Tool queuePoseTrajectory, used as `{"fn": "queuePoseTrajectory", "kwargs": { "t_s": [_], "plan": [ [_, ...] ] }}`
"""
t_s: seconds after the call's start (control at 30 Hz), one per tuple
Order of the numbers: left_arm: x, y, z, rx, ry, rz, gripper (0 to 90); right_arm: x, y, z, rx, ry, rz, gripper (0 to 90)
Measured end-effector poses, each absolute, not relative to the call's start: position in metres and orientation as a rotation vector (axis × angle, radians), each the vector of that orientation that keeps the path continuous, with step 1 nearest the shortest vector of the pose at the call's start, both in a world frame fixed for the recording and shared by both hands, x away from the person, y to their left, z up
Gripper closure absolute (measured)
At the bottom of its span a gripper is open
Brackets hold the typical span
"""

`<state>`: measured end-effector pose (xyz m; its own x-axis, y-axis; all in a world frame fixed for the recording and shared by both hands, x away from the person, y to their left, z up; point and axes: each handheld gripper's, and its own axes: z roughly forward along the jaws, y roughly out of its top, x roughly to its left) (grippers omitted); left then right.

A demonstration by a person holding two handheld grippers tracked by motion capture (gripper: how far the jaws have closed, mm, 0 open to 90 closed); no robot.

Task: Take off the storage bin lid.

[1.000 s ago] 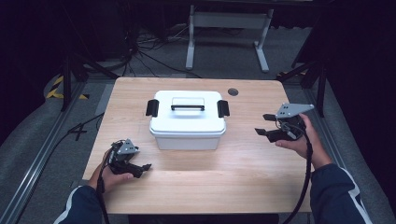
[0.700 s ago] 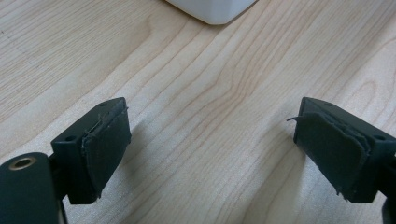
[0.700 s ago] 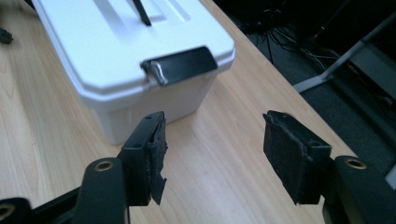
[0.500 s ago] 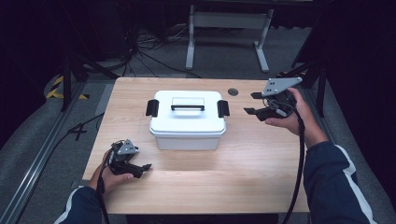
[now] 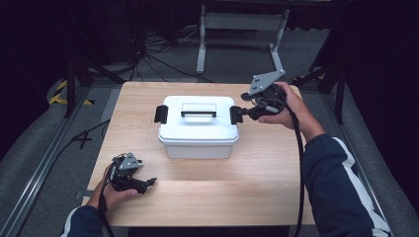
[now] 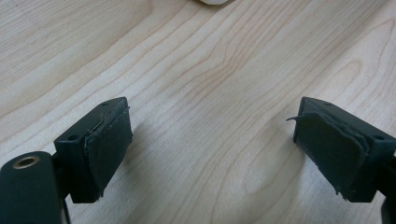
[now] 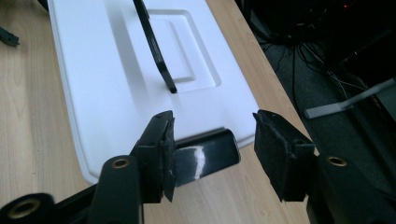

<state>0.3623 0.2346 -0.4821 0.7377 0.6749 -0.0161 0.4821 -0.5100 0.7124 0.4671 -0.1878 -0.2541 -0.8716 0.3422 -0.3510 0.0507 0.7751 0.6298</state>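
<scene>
While my left tool (image 5: 148, 181) stayed wide open at lower left, my right tool (image 5: 240, 113) had moved up-left to the white box's (image 5: 197, 126) right latch (image 7: 208, 157), jaws closing, half open around it.

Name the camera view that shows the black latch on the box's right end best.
Right gripper view: the latch sits close up between the right tool's jaws. The high view shows it small; the left gripper view shows tabletop.

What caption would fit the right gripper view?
Right claw open astride the black side latch of a white lidded box on a wooden table.
</scene>
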Motion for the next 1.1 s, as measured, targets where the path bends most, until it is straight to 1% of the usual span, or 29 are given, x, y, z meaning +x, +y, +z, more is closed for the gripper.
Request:
{"fn": "queuePoseTrajectory", "kwargs": {
  "t_s": [0.07, 0.27, 0.33, 0.6, 0.7, 0.73, 0.83, 0.87, 0.9, 0.97, 1.1],
  "plan": [
    [0.361, 0.235, -0.482, 2.209, 0.873, 0.34, 12.1, 0.469, -0.184, -0.255, 0.289, 2.526, 0.881, 49.0],
    [0.357, 0.238, -0.482, 2.208, 0.886, 0.34, 12.2, 0.478, -0.153, -0.266, 0.201, 2.606, 0.838, 54.2],
    [0.357, 0.238, -0.482, 2.208, 0.886, 0.339, 12.2, 0.479, -0.15, -0.268, 0.198, 2.611, 0.833, 54.5],
    [0.357, 0.238, -0.482, 2.206, 0.889, 0.34, 12.2, 0.492, -0.11, -0.275, 0.125, 2.682, 0.745, 60.0],
    [0.357, 0.238, -0.482, 2.206, 0.889, 0.337, 12.2, 0.496, -0.097, -0.277, 0.079, 2.701, 0.679, 66.1],
    [0.357, 0.238, -0.482, 2.206, 0.889, 0.337, 12.2, 0.496, -0.097, -0.277, 0.079, 2.701, 0.679, 66.1],
    [0.357, 0.239, -0.482, 2.212, 0.887, 0.337, 12.2, 0.496, -0.085, -0.278, 0.079, 2.71, 0.599, 70.3],
    [0.357, 0.239, -0.482, 2.207, 0.887, 0.334, 12.2, 0.497, -0.077, -0.279, 0.039, 2.727, 0.517, 74.6],
    [0.357, 0.239, -0.482, 2.209, 0.884, 0.334, 12.2, 0.497, -0.077, -0.279, 0.039, 2.727, 0.517, 74.6],
    [0.357, 0.239, -0.482, 2.208, 0.886, 0.333, 12.2, 0.497, -0.072, -0.279, 0.012, 2.725, 0.456, 82.0],
    [0.357, 0.239, -0.482, 2.209, 0.884, 0.331, 12.2, 0.496, -0.067, -0.277, -0.02, 2.746, 0.405, 84.1]
  ]
}}
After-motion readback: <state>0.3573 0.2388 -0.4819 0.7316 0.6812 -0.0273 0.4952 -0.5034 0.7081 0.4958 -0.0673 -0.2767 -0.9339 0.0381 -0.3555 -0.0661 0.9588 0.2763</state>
